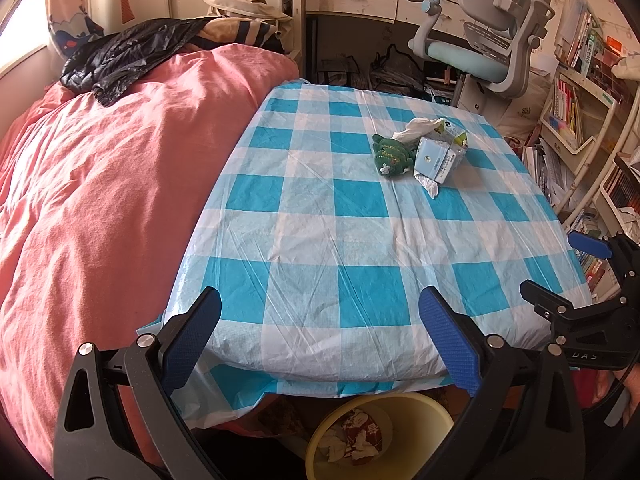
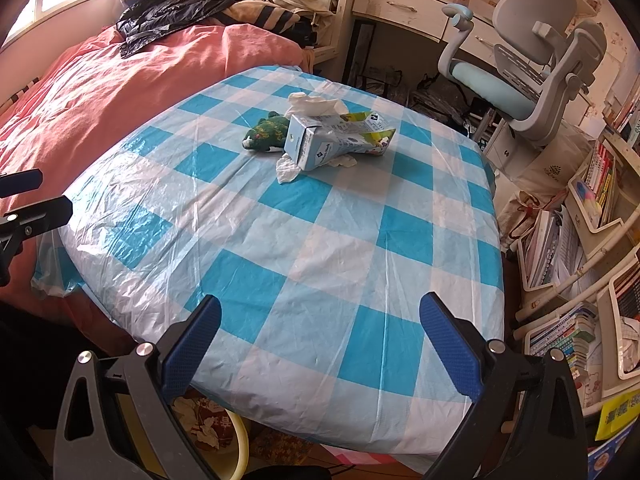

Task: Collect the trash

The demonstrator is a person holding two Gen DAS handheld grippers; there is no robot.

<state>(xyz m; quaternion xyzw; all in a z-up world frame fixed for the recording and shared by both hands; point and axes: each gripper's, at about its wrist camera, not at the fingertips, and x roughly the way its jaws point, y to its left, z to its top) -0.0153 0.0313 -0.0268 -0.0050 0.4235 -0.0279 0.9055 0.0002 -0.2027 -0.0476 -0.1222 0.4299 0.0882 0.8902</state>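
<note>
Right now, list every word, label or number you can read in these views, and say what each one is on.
"DAS": on the right hand-held gripper, white letters on its black body, seen from the left wrist view.
Carton: blue print on its side, too blurred to read.
Wrapper in the bin: red with white characters, not legible.
Book spines on the shelves: too small to read.
Yellow box at lower right: printed, unreadable.

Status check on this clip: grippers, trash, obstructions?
Left gripper and right gripper open, empty. Crushed carton and tissues on table, far side. Green plush toy touching carton.
</note>
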